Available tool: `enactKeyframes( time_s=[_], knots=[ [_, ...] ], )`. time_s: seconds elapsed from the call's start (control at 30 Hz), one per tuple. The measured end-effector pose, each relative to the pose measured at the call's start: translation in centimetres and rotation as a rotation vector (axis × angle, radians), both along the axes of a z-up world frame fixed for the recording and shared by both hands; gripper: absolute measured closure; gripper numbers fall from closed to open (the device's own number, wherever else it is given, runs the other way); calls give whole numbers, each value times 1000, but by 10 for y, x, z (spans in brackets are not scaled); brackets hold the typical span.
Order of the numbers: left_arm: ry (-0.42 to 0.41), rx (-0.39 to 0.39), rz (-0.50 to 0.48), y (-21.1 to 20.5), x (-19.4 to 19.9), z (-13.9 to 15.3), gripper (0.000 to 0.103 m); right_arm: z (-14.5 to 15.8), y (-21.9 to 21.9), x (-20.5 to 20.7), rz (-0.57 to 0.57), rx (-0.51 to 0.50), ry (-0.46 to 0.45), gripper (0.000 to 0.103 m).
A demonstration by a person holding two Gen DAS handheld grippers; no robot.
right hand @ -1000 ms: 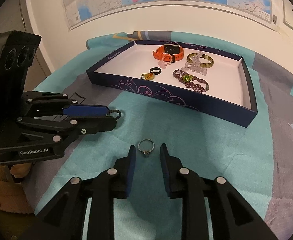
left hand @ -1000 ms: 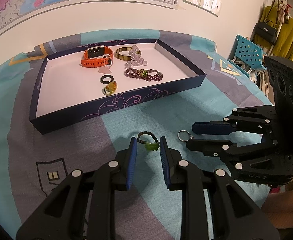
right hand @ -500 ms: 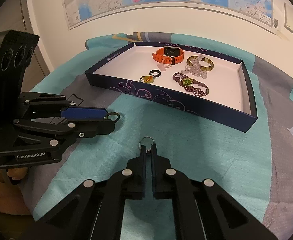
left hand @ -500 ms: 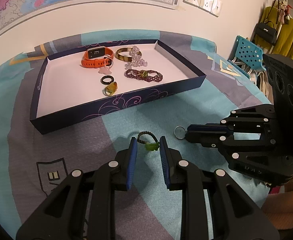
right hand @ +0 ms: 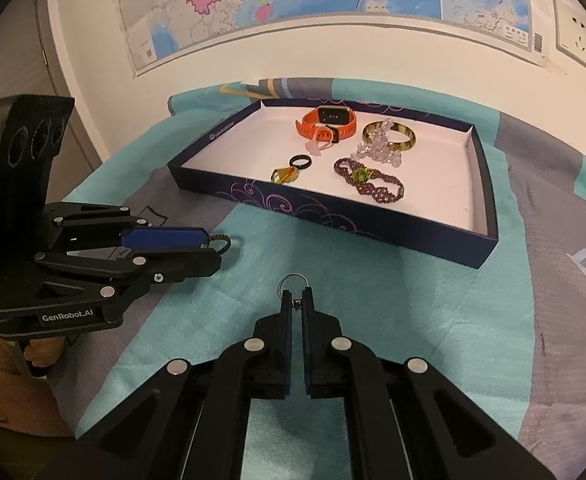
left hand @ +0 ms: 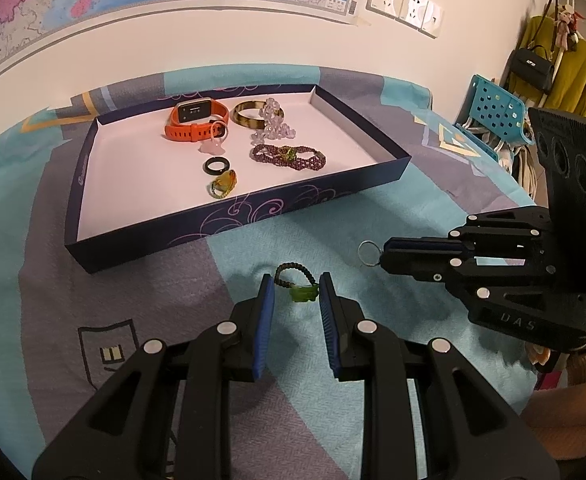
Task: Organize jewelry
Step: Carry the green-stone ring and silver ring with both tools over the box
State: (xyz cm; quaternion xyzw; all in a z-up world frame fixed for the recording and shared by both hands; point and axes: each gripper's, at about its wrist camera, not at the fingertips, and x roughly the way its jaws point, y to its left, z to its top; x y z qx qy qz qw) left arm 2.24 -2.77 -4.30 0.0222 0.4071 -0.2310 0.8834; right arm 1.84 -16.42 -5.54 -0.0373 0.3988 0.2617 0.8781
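My right gripper is shut on a thin silver ring, held just above the cloth; the ring also shows in the left wrist view at the gripper's tip. My left gripper is open, its jaws either side of a dark beaded cord ring with a green stone lying on the cloth; in the right wrist view only the cord loop shows past the left gripper. A dark blue tray behind holds several jewelry pieces.
In the tray lie an orange smartwatch, a tortoiseshell bangle, clear beads, a purple beaded bracelet, a black ring and an amber ring. A blue chair stands to the right.
My right gripper closed on the silver ring and lifted it slightly off the cloth. My left gripper stayed open around the cord ring.
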Motion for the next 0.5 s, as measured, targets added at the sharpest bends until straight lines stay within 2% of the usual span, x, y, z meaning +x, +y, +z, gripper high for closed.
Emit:
enactKeyframes(
  time_s=[0.5],
  knots=[
    [-42, -14, 8, 3, 3, 16, 80, 16, -9, 5, -18, 33, -38, 100]
  ],
)
